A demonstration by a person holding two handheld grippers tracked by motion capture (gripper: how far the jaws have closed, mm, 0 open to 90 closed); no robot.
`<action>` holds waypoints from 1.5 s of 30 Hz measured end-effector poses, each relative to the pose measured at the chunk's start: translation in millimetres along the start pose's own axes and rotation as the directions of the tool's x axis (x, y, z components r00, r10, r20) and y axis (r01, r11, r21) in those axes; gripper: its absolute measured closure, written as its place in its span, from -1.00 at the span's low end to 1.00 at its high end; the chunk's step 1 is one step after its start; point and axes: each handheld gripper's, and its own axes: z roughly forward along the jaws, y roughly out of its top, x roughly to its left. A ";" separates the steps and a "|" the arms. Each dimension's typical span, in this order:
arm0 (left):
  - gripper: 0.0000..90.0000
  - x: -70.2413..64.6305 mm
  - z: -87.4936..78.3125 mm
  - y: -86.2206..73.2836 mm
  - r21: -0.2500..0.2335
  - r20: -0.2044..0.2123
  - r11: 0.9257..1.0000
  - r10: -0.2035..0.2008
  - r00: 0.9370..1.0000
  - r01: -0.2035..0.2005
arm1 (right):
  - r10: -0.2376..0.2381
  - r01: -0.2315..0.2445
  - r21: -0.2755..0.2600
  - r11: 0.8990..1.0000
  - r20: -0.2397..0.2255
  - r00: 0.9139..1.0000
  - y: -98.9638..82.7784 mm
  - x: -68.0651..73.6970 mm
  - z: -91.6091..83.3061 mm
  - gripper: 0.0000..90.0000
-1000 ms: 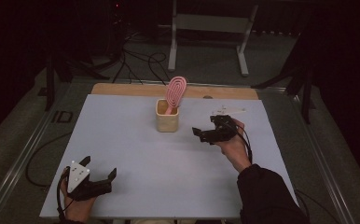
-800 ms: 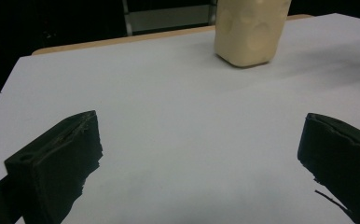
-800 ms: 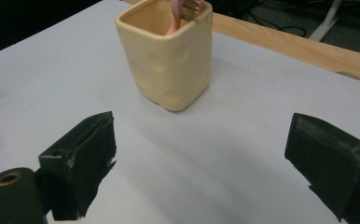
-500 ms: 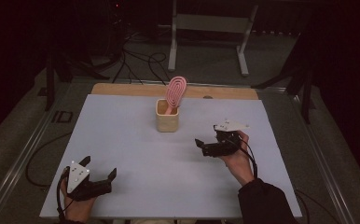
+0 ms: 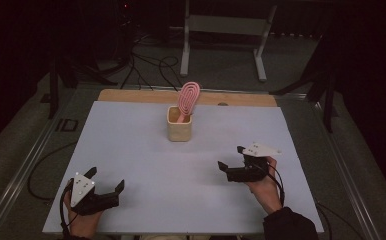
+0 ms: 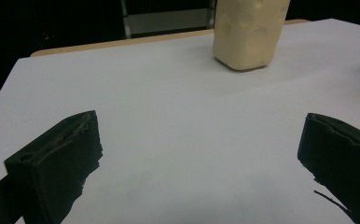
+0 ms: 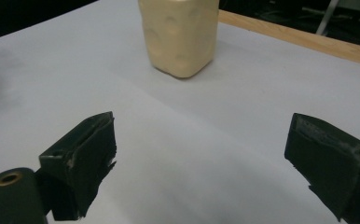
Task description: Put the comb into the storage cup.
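Dimpled cream cup (image 5: pixel 179 129) holds looped pink brush (image 5: pixel 187 98) on smooth white tabletop (image 5: pixel 131 150).

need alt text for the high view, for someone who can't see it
A person's two hands rest at the near edge of a white table, each holding an open black two-jaw gripper: the left gripper near the left corner, the right gripper further in. Near the table's far edge stands a cream cup holding a pink oval brush; dark floor and cables lie beyond.
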 end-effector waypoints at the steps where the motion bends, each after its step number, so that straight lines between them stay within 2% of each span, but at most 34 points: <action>1: -1.00 0.1 0.2 0.0 0.001 0.004 1.000 0.000 1.000 0.000 | -0.003 0.003 -0.001 1.000 0.004 1.000 -3.3 1.1 -2.1 -0.80; 6: -1.00 0.2 -0.2 0.1 0.003 0.022 1.000 0.007 1.000 -0.007 | -0.001 0.002 -0.035 0.999 0.028 1.000 -21.0 2.0 -12.7 -0.80; 11: -1.00 2.9 -2.7 0.0 -0.008 0.023 1.000 0.001 1.000 -0.001 | -0.006 0.009 -0.069 0.998 0.042 0.999 -35.3 0.5 -24.1 -0.80; 20: -1.00 4.7 -5.1 -0.3 -0.025 0.037 1.000 0.001 0.999 0.000 | 0.044 -0.035 -0.144 0.989 0.060 0.997 -54.4 -7.9 -48.1 -0.80; 26: -1.00 5.8 -5.2 -0.3 -0.026 0.046 1.000 0.004 0.999 -0.002 | 0.040 -0.025 -0.165 0.986 0.089 0.995 -65.2 -11.3 -55.1 -0.80; 33: -1.00 8.4 -6.2 -0.4 -0.032 0.045 0.999 0.005 0.999 -0.004 | 0.033 -0.008 -0.222 0.975 0.110 0.993 -71.4 -8.0 -64.3 -0.80; 38: -1.00 8.6 -3.9 -0.4 -0.029 0.046 0.999 0.015 0.999 -0.013 | 0.044 -0.010 -0.252 0.968 0.129 0.991 -73.4 -11.5 -66.8 -0.80; 45: -1.00 8.3 -1.3 -0.8 -0.018 0.044 1.000 0.024 0.999 -0.023 | 0.050 -0.020 -0.253 0.967 0.117 0.992 -75.2 -13.0 -66.0 -0.80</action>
